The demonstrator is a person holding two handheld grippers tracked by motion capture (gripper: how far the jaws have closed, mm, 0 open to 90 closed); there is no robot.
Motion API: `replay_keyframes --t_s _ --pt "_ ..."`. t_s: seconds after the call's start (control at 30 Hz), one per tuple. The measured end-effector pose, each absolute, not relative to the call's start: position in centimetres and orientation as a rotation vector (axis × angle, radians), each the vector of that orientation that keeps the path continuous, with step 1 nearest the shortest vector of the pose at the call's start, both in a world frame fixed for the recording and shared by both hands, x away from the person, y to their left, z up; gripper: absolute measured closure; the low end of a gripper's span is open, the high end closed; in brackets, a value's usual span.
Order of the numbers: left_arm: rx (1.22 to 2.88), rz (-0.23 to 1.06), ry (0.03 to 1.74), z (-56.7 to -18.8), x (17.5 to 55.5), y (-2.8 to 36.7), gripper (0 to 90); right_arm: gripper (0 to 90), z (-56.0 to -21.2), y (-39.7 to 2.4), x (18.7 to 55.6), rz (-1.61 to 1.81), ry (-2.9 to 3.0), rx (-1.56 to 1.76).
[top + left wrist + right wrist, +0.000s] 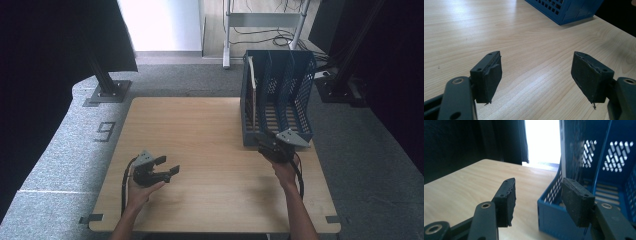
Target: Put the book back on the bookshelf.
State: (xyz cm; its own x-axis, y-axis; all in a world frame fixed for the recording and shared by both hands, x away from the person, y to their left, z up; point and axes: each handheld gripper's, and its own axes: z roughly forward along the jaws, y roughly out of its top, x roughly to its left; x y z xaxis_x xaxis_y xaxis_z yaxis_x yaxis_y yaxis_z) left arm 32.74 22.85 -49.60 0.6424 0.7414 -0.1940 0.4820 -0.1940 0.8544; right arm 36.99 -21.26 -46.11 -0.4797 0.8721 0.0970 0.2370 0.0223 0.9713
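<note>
A blue slotted file rack (277, 100) stands at the table's back right, with a pale flat sheet (252, 75) upright in its leftmost slot. My right gripper (270, 145) is at the rack's front edge. In the right gripper view its jaws (539, 200) stand open, and the rack's front left corner (549, 202) lies just ahead between them without touching the pads. The pale sheet (563, 157) rises behind that corner. My left gripper (168, 165) rests low over the table's front left, open (536, 77), with only bare wood between its pads.
The wooden table (200, 130) has a bare stretch between the two grippers. The rack's corner (564, 10) shows far off in the left gripper view. Dark curtains and black stand bases (107, 90) flank the table, and a metal frame with cables (265, 25) stands behind it.
</note>
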Motion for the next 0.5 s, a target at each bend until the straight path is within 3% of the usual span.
replay_keyframes --t_s 0.5 --pt "1.864 0.314 0.995 -50.3 32.4 23.0 24.8 44.5 -49.9 -22.4 33.7 1.459 1.833 1.156"
